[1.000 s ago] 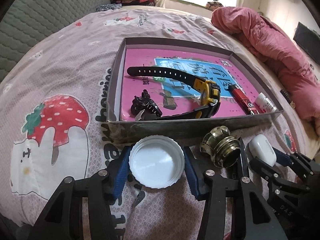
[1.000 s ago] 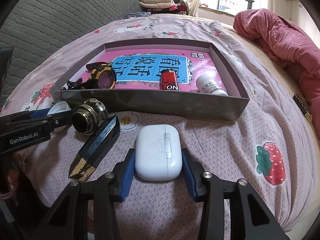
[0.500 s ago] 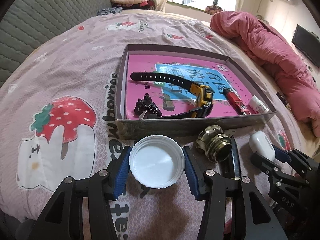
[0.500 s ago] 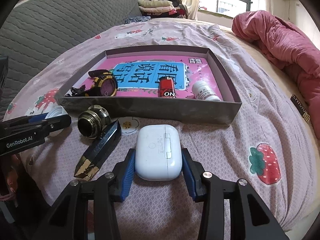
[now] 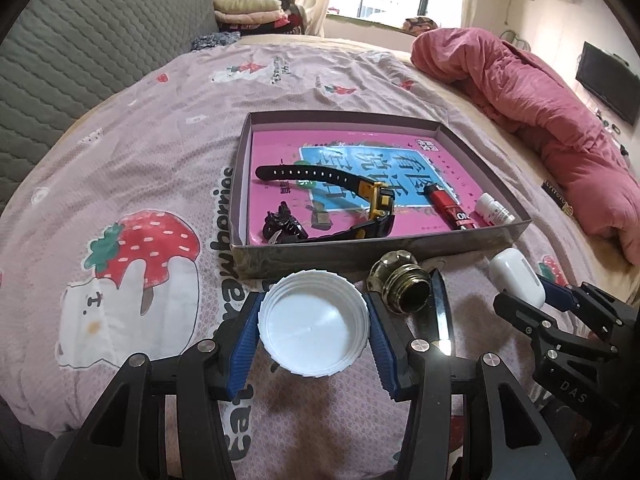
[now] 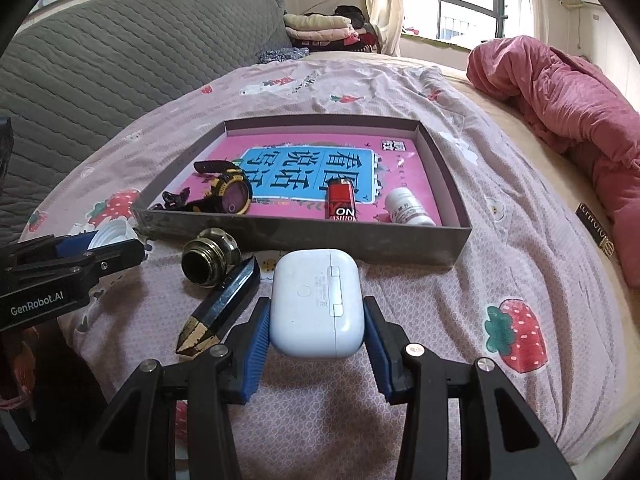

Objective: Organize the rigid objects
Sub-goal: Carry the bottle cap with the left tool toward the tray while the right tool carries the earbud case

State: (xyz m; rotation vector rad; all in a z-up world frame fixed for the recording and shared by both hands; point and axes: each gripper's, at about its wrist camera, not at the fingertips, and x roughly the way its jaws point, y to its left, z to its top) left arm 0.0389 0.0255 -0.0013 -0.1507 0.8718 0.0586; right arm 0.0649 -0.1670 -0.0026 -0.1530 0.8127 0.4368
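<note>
My left gripper [image 5: 314,330] is shut on a white plastic lid [image 5: 313,322], held above the bedsheet just in front of the grey box [image 5: 400,250]. My right gripper [image 6: 317,326] is shut on a white earbud case [image 6: 318,304], also lifted in front of the box's [image 6: 304,236] near wall. The box holds a black and yellow watch [image 5: 356,196], a red lighter [image 5: 448,210], a small white bottle [image 5: 496,213] and a small black clip [image 5: 282,224]. A brass knob [image 5: 404,288] and a dark pointed crystal [image 6: 224,312] lie on the sheet between the grippers.
A pink quilt [image 5: 540,112] is heaped at the right of the bed. A grey padded headboard [image 6: 120,52] stands at the left. Folded clothes [image 6: 324,26] lie at the far end by the window.
Both grippers have risen and drawn back with the lid and the earbud case held in them; the box looks farther and lower. The knob and crystal have stayed on the sheet.
</note>
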